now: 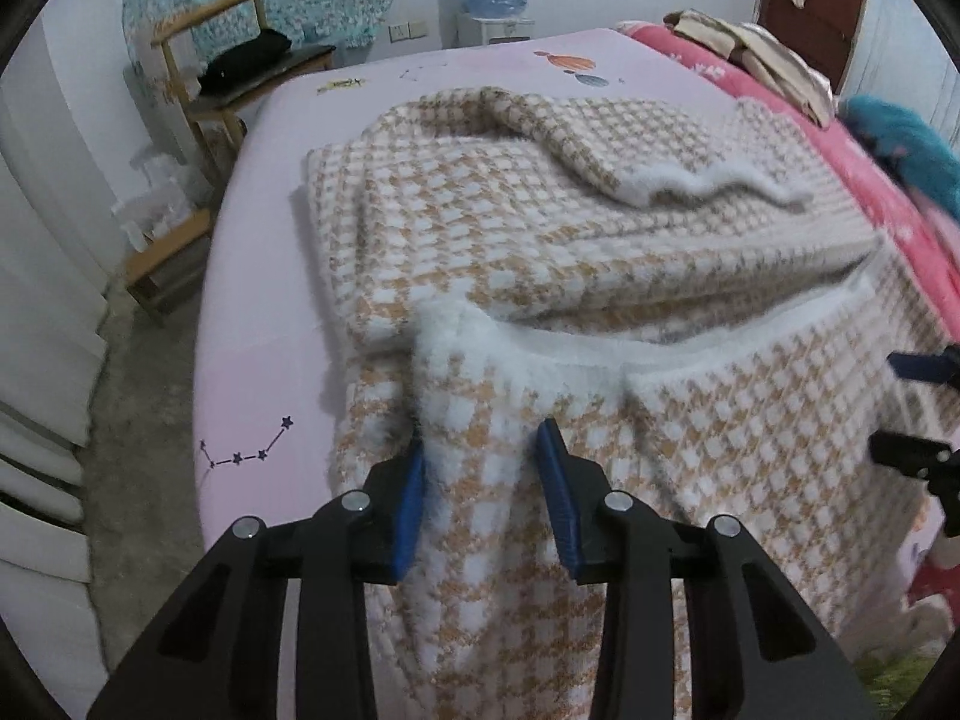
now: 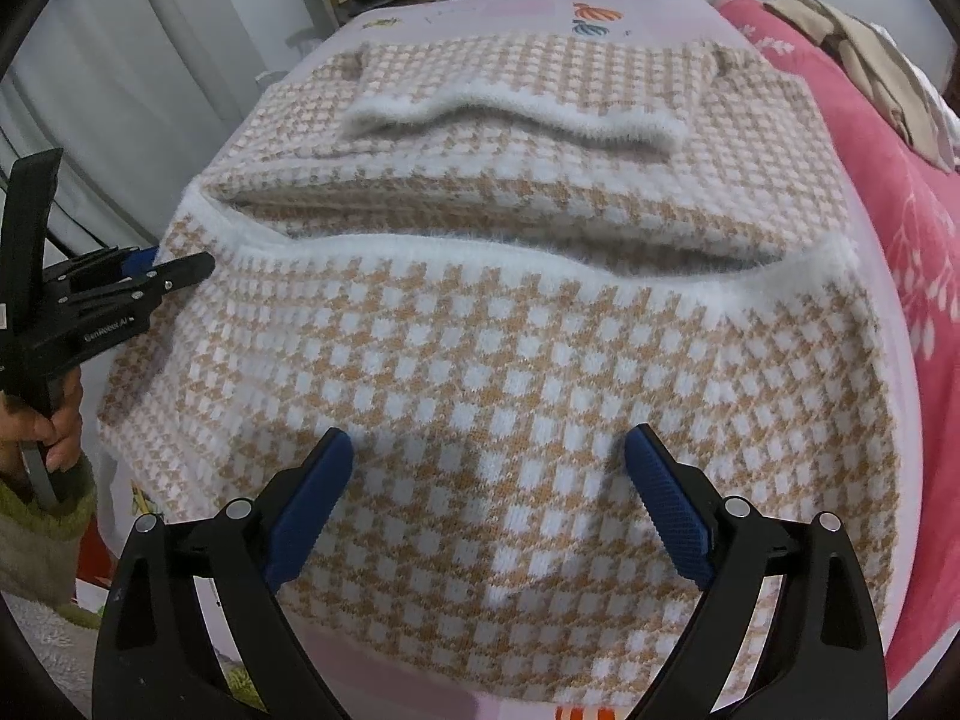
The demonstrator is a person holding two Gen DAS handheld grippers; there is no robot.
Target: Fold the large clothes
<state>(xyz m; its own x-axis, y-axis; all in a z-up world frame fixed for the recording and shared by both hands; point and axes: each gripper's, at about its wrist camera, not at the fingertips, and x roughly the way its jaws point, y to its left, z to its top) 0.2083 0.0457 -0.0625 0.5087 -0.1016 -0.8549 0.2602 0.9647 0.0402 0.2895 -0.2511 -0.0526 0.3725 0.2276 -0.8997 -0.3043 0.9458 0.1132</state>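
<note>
Knitwear is the thing being folded — a large checked sweater [image 2: 492,360] in tan and white, lying across the pink bed sheet [image 1: 264,324], with its fluffy white hem [image 2: 456,255] running from side to side in the middle of the garment. Beyond the hem the upper body lies flat with a sleeve [image 2: 510,114] already laid across it, so I judge that the sides are folded in and the lower part is next. The left gripper [image 1: 480,450] stands at the left end of the hem, its jaws partly apart with a raised tuck of the fluffy edge between them; the pad on one side seems to touch the wool, but whether both press on it I cannot tell from this view. It is placed at that corner because a wide knit must be lifted at both ends to fold evenly. The right gripper [image 2: 489,441] hovers over the lower body, nearer to the person than the hem, its jaws spread wide and empty — probably waiting to take the opposite corner. Farther right of the sweater lies a red blanket [image 2: 870,192], which gives no obstacle.
</note>
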